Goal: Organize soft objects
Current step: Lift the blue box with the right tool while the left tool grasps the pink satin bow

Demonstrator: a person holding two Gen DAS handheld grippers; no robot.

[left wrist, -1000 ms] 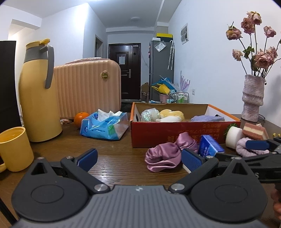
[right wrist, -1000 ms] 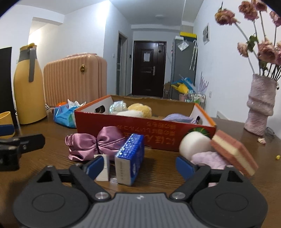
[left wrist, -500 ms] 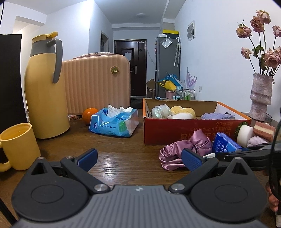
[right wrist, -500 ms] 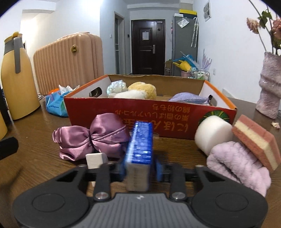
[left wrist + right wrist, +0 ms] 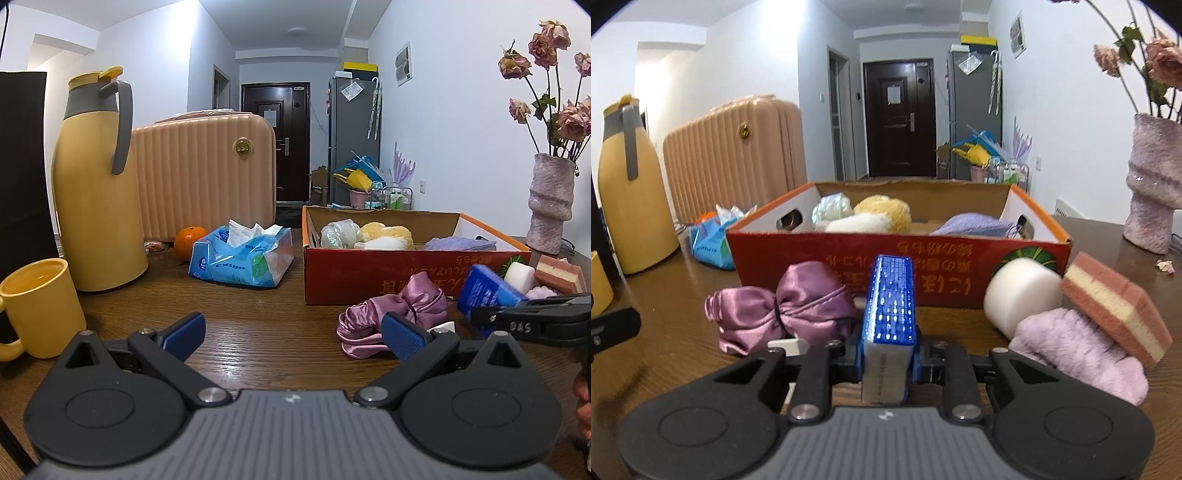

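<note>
Right gripper (image 5: 886,363) clamped on blue sponge (image 5: 889,306), near red box (image 5: 897,273); left gripper (image 5: 293,334) spread wide, empty.

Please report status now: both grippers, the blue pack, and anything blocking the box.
Right gripper shut on blue pack. Left gripper open, empty. Red box ahead; purple satin bow beside pack, path clear.

Right tool (image 5: 886,363) clamped tight on load; left tool (image 5: 291,332) gaping, low over tabletop.
</note>
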